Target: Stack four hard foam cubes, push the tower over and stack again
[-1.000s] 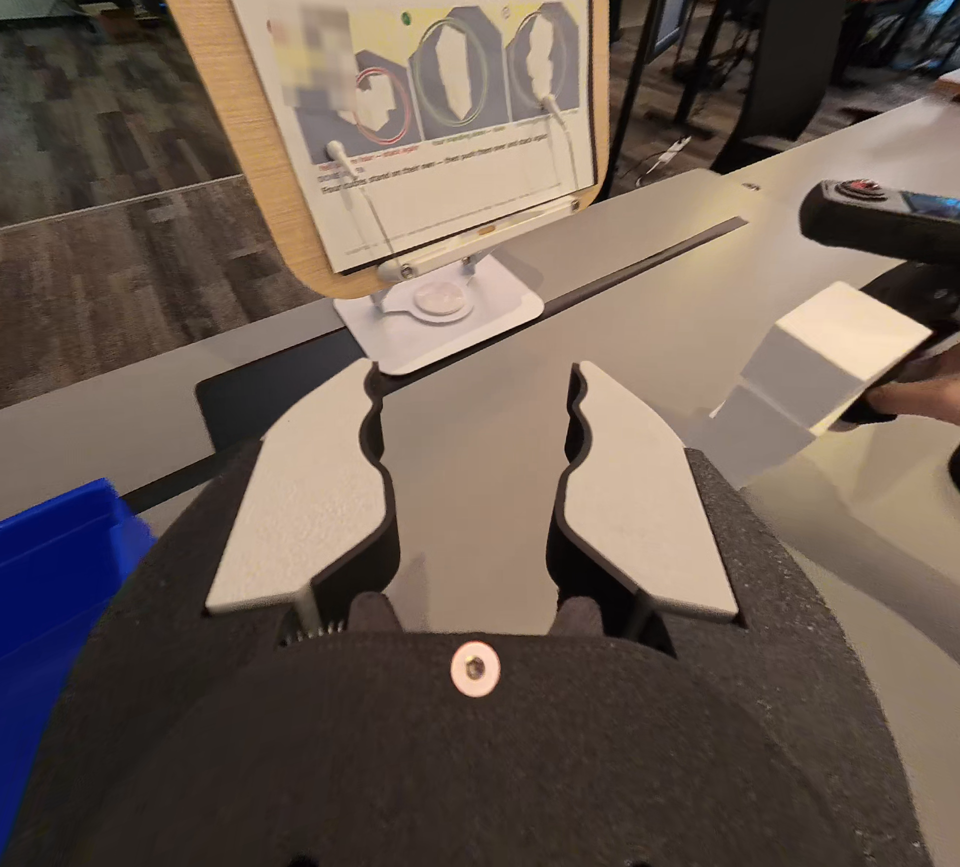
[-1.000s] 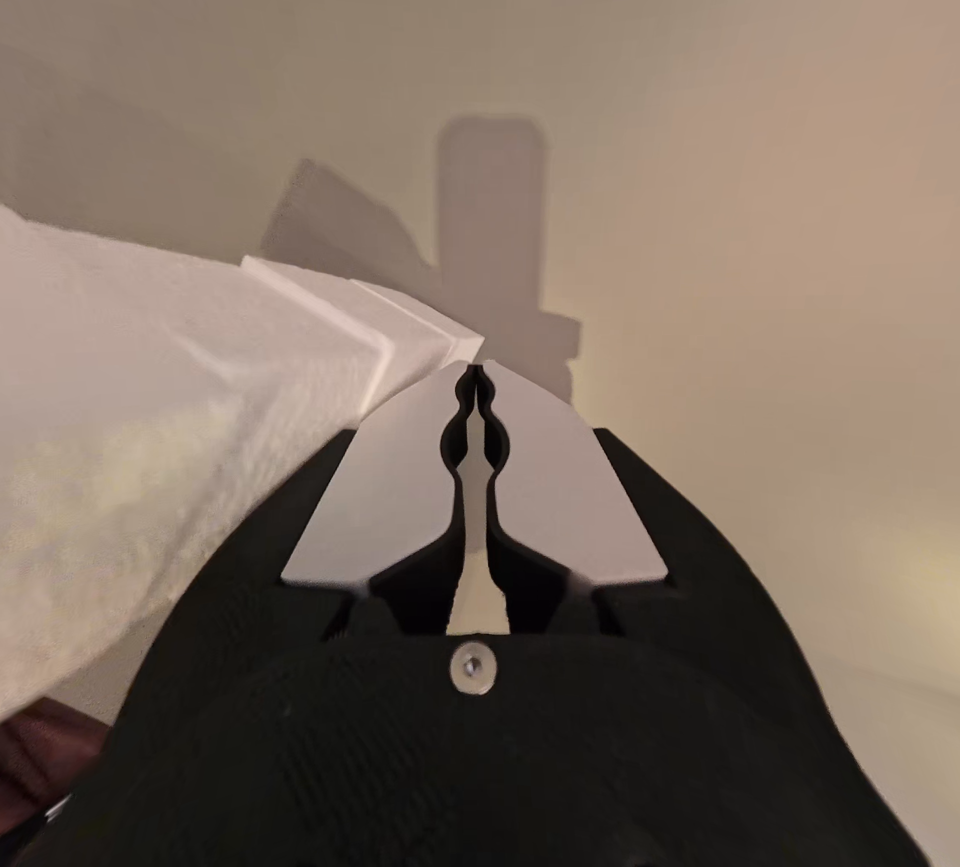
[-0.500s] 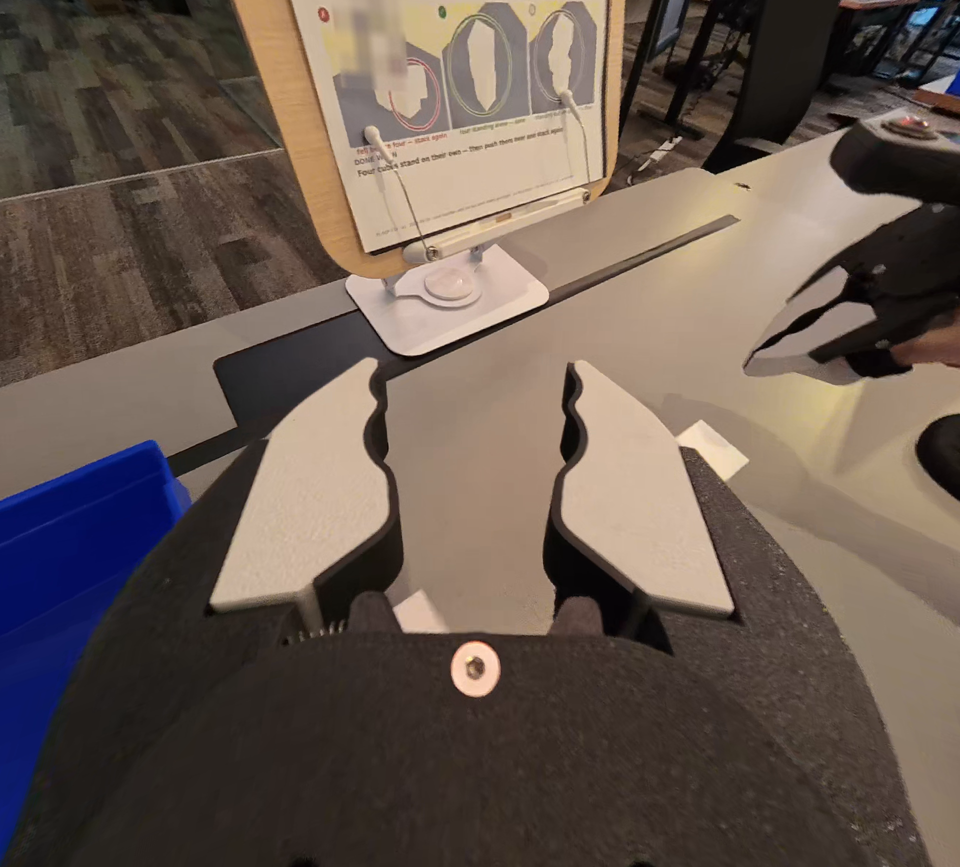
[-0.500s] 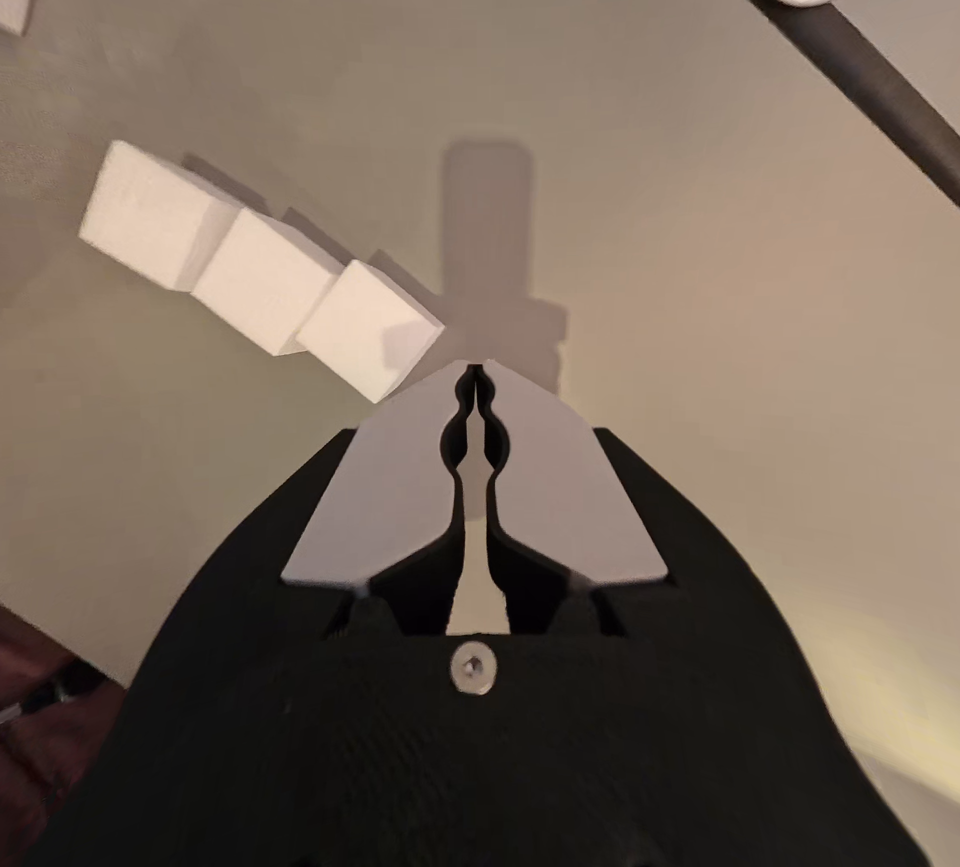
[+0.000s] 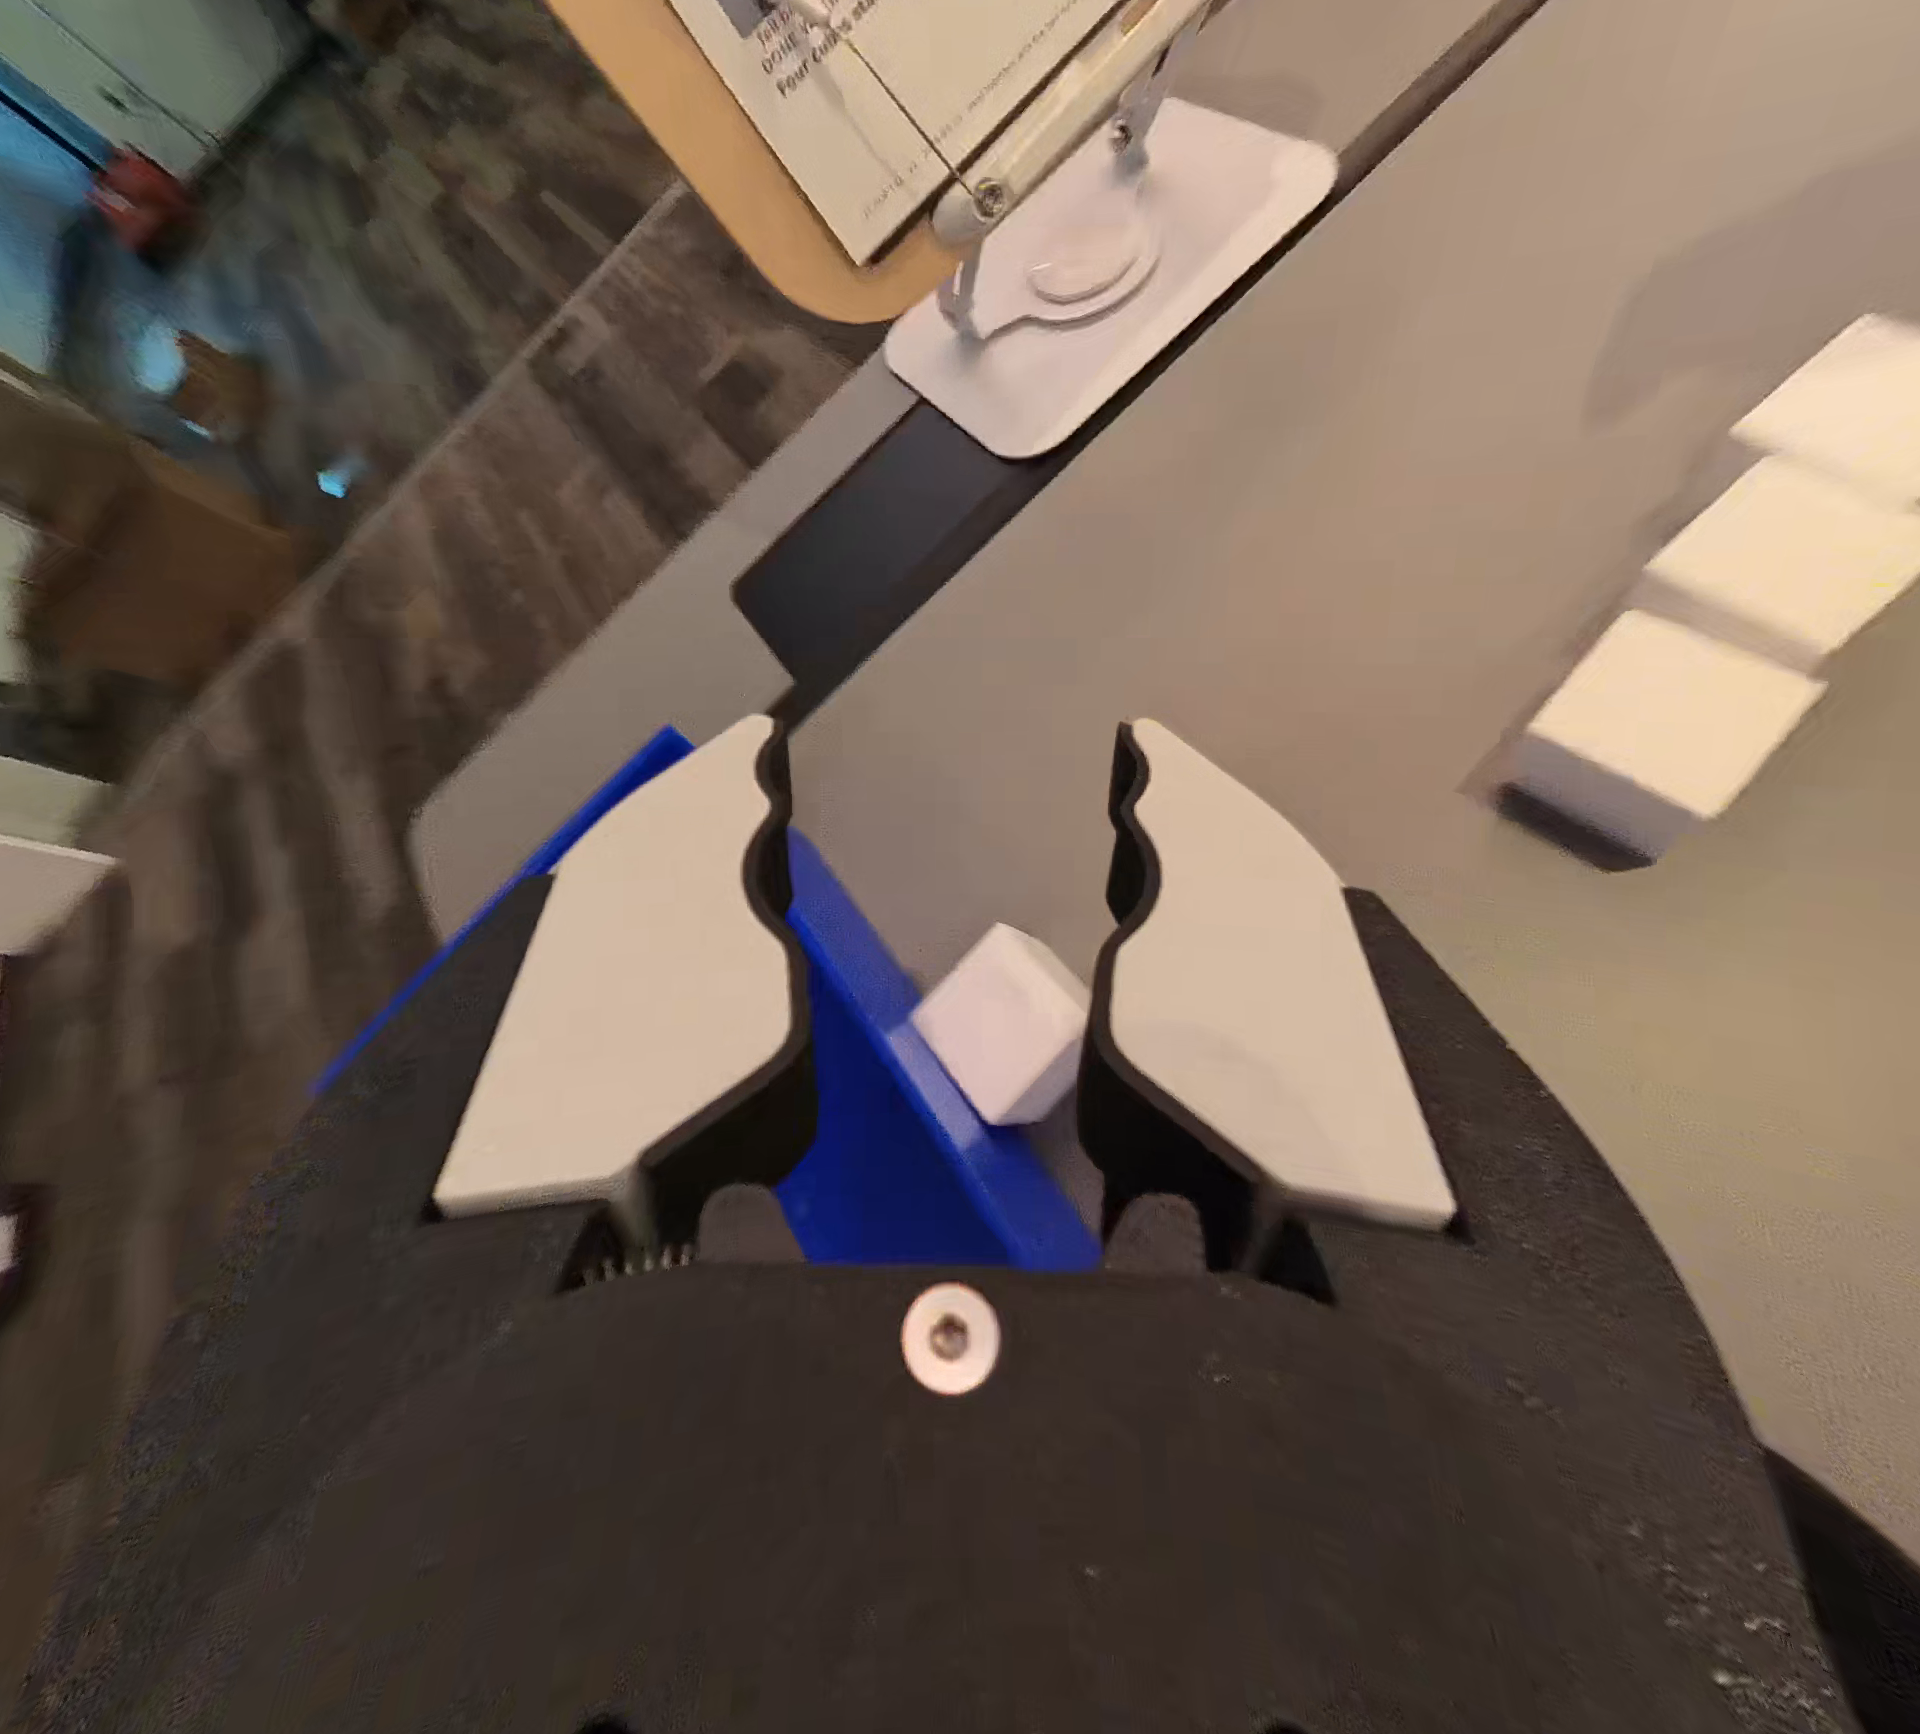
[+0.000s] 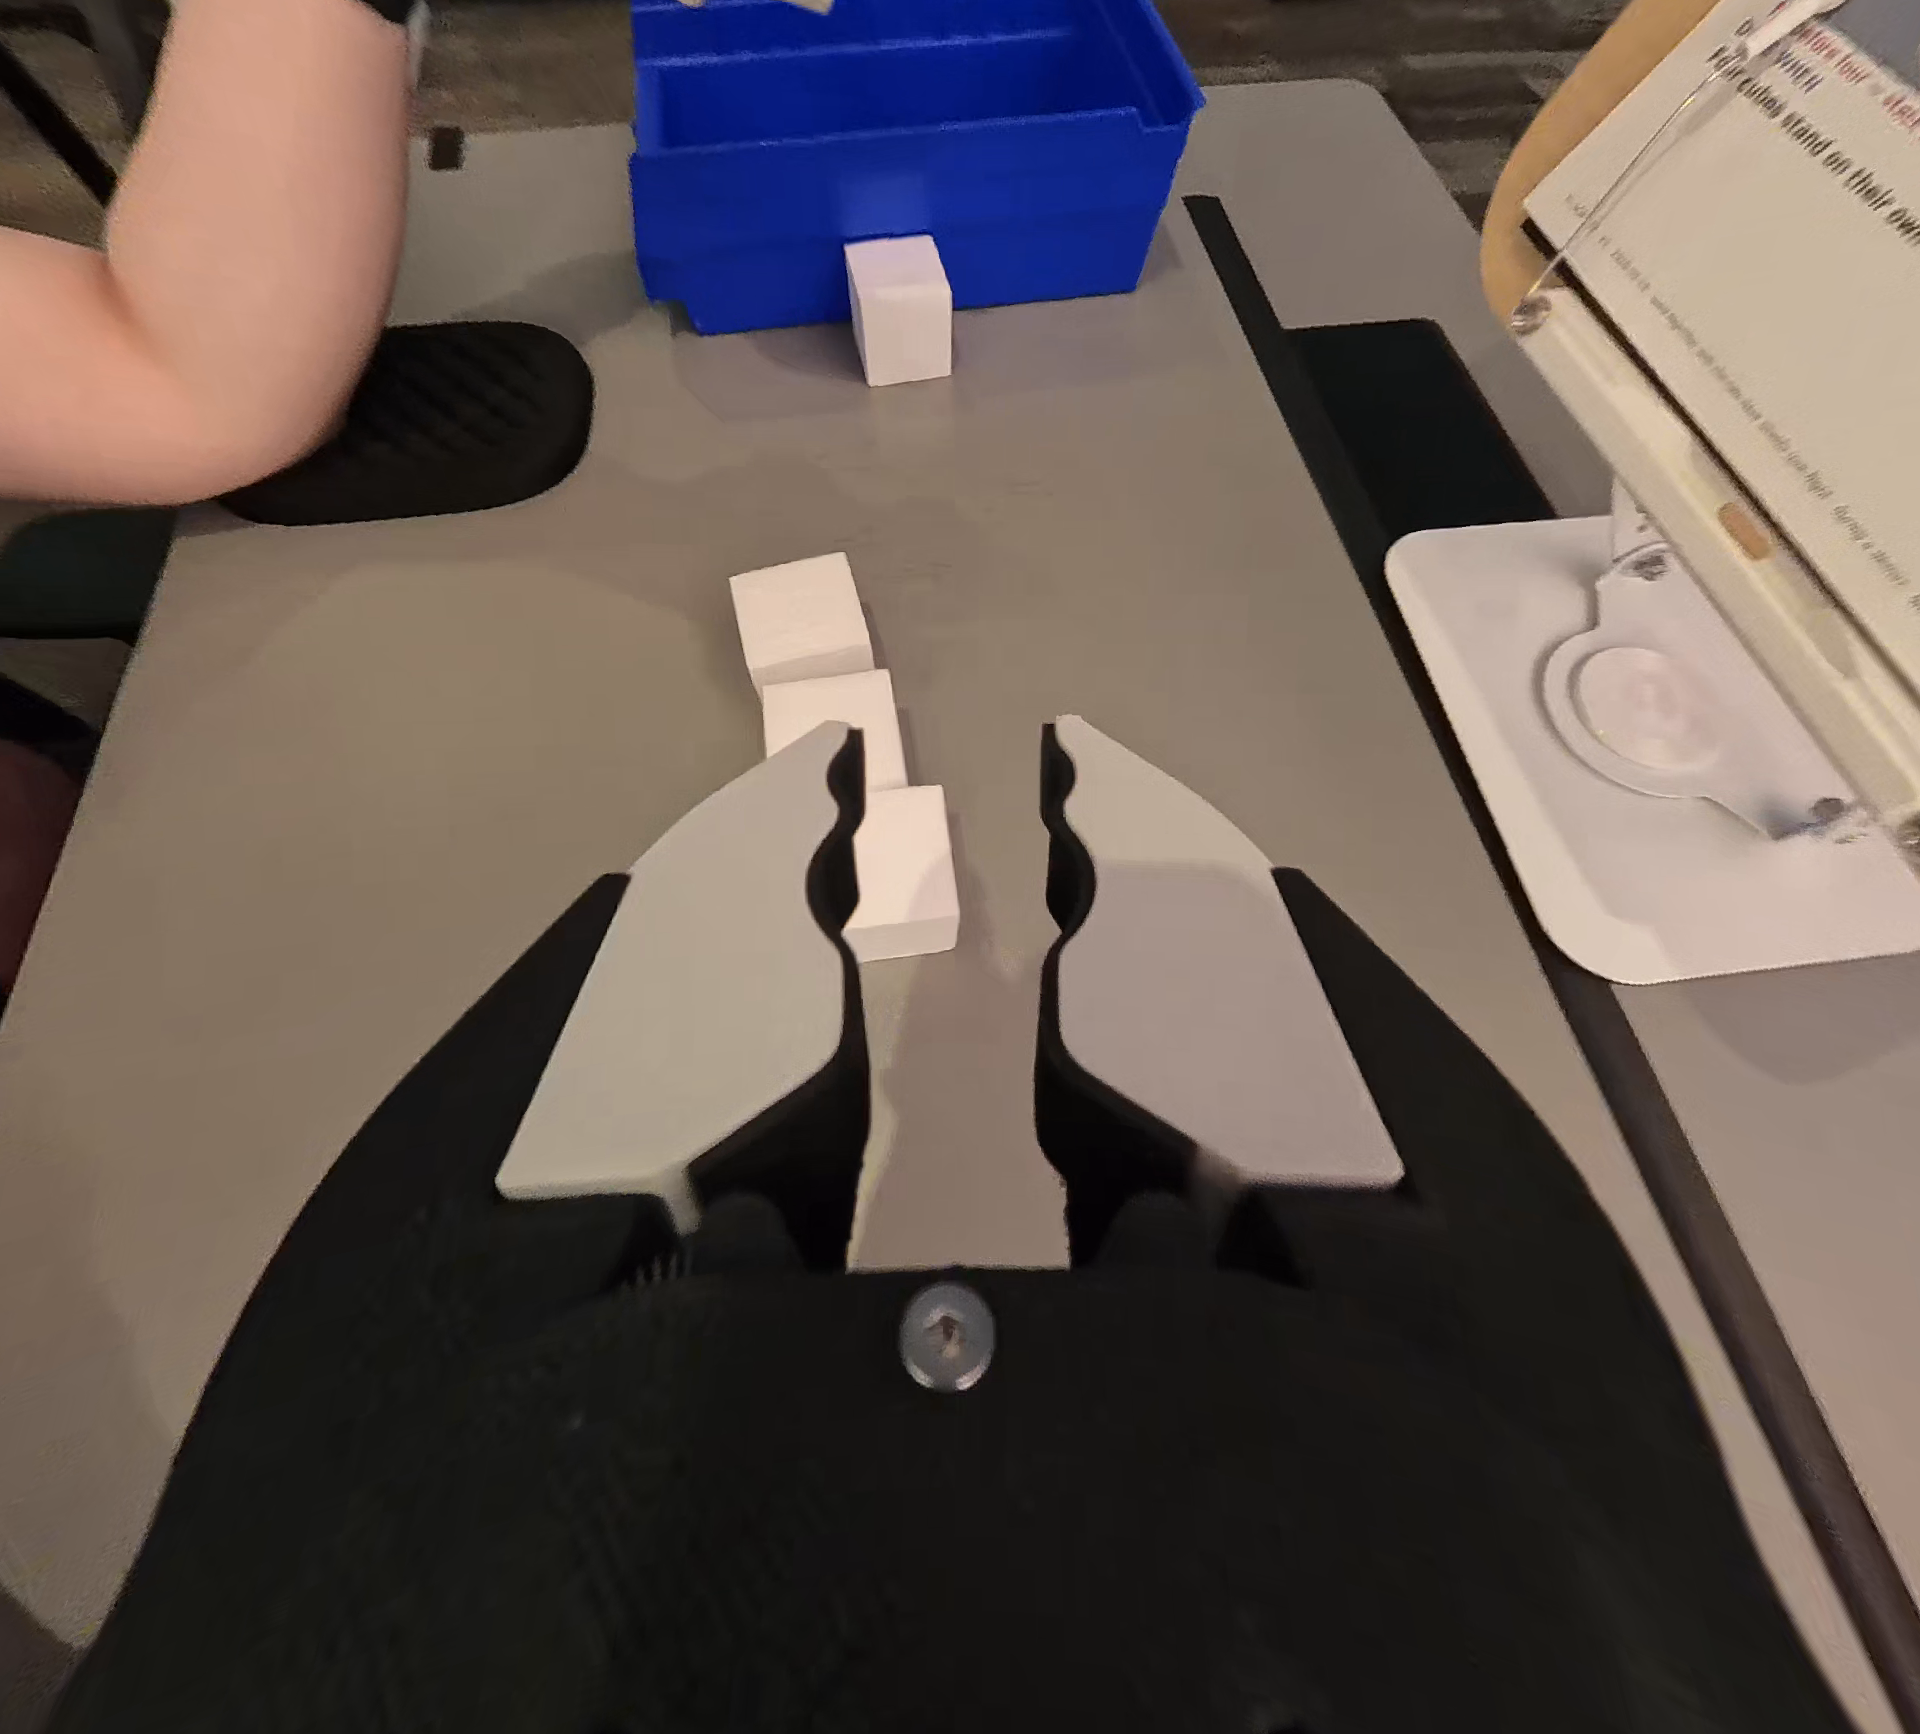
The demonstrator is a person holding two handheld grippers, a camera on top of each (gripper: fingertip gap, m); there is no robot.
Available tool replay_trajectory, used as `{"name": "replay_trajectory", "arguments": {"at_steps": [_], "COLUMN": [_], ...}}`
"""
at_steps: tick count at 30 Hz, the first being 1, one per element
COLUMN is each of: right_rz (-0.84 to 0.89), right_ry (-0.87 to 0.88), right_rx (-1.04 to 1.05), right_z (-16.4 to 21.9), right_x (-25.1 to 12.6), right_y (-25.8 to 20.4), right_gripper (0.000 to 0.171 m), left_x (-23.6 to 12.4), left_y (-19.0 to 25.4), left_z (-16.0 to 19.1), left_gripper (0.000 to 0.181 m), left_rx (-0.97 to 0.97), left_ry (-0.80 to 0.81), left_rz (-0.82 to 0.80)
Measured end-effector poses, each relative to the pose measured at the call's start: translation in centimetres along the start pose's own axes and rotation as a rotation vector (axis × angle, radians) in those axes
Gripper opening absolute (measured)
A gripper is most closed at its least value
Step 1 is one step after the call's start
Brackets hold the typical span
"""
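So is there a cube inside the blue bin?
No, the blue bin holds nothing visible; one cube sits on the table against its front wall.

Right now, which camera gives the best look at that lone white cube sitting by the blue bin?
The right wrist view: the lone cube stands whole and unblocked against the blue bin. The left wrist view looks down on the same cube between the open left gripper fingers, with one finger covering part of it.

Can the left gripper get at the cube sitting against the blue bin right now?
Probably yes: the left gripper is open with the cube between its fingers; the blue bin flanks one side.
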State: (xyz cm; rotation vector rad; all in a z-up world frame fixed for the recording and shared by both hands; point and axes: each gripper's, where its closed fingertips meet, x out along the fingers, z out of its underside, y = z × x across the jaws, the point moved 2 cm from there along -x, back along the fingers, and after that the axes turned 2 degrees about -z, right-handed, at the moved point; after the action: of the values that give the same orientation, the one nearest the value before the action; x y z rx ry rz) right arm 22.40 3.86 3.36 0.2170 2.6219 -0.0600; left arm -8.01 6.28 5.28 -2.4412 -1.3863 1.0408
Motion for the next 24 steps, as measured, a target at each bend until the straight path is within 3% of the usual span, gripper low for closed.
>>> {"name": "replay_trajectory", "arguments": {"at_steps": [4, 8, 12, 16, 19, 24], "right_rz": [-0.106, -0.103, -0.127, -0.173, -0.196, -0.188], "right_ry": [0.081, 0.043, 0.113, 0.216, 0.26, 0.285], "right_rx": [0.008, 0.098, 0.106, 0.147, 0.156, 0.173], "right_z": [2.8, 5.6, 5.5, 4.3, 3.9, 3.9], "right_x": [0.5, 0.1, -0.8, -1.4, -1.8, -2.5], "right_y": [0.3, 1.5, 1.5, 1.5, 1.4, 1.6], "right_gripper": [0.035, 0.043, 0.043, 0.043, 0.043, 0.043], "left_x": [1.1, 2.4, 4.8, 5.9, 6.8, 6.7], "left_y": [1.3, 3.6, 3.2, 3.5, 2.1, 2.4], "left_z": [-1.3, -1.5, 0.4, 3.0, 3.7, 6.0], "left_gripper": [0.059, 0.062, 0.071, 0.072, 0.061, 0.064], "left_rx": [0.044, 0.113, 0.271, 0.411, 0.514, 0.663], "left_ry": [0.023, -0.035, -0.266, -0.518, -0.562, -0.652], "left_rz": [-0.007, 0.004, -0.046, 0.111, 0.032, 0.062]}}
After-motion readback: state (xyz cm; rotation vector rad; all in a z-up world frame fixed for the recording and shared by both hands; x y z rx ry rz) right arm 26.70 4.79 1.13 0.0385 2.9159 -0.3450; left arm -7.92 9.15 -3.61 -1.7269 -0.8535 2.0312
